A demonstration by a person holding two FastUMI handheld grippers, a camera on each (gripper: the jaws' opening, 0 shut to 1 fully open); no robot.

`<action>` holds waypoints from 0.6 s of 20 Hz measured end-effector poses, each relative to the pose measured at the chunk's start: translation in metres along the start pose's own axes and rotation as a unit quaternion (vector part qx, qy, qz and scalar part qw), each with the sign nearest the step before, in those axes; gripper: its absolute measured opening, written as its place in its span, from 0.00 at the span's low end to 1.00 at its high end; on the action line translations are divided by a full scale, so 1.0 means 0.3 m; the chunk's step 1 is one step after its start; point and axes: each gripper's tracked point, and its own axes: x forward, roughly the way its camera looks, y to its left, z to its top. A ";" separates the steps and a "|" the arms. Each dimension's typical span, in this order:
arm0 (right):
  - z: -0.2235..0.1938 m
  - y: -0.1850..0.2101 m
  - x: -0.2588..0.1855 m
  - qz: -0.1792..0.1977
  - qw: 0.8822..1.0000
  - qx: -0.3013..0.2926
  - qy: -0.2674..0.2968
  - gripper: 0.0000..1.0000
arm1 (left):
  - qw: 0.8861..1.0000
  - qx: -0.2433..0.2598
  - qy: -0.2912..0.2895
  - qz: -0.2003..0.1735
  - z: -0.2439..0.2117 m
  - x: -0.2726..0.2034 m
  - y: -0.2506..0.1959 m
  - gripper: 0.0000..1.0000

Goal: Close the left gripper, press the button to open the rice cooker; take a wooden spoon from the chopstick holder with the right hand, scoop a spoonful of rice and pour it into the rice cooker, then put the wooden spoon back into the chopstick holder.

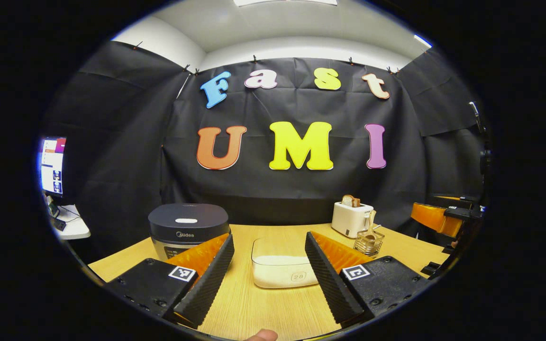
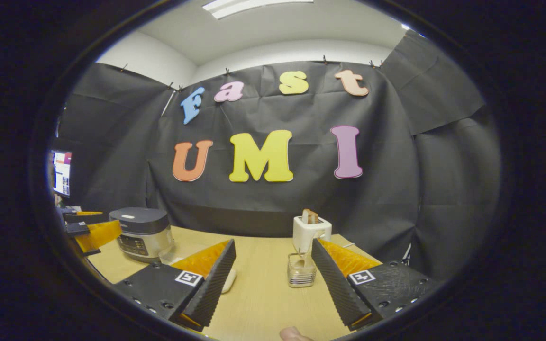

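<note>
The rice cooker [image 1: 188, 229] is sitting on the wooden table [image 1: 263, 308] with its lid down. Just beside it a white tub [image 1: 280, 269] is holding rice, and farther right the clear chopstick holder [image 1: 368, 241] is keeping the wooden spoon [image 1: 372, 221] upright, near a white toaster [image 1: 351, 219] with bread in its slot. I am holding my left gripper [image 1: 269, 265] above the table with its fingers spread wide, gripping nothing, the tub showing between them. My right gripper [image 2: 273, 272] is hovering likewise, fingers wide apart and touching nothing, with the chopstick holder showing between them.
</note>
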 end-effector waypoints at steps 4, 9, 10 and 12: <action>-0.009 -0.007 0.001 -0.012 1.000 0.001 -0.012 0.93 | 1.000 -0.022 0.000 -0.011 -0.020 0.008 0.000 0.96; -0.033 0.028 0.006 0.001 1.000 0.004 -0.011 0.93 | 1.000 -0.020 -0.002 -0.002 -0.025 0.019 0.032 0.96; -0.039 0.033 0.007 0.001 1.000 0.001 -0.009 0.93 | 1.000 -0.024 -0.002 -0.001 -0.025 0.024 0.036 0.96; -0.045 0.038 0.005 0.001 1.000 -0.003 -0.008 0.93 | 1.000 -0.028 0.002 -0.003 -0.033 0.028 0.040 0.96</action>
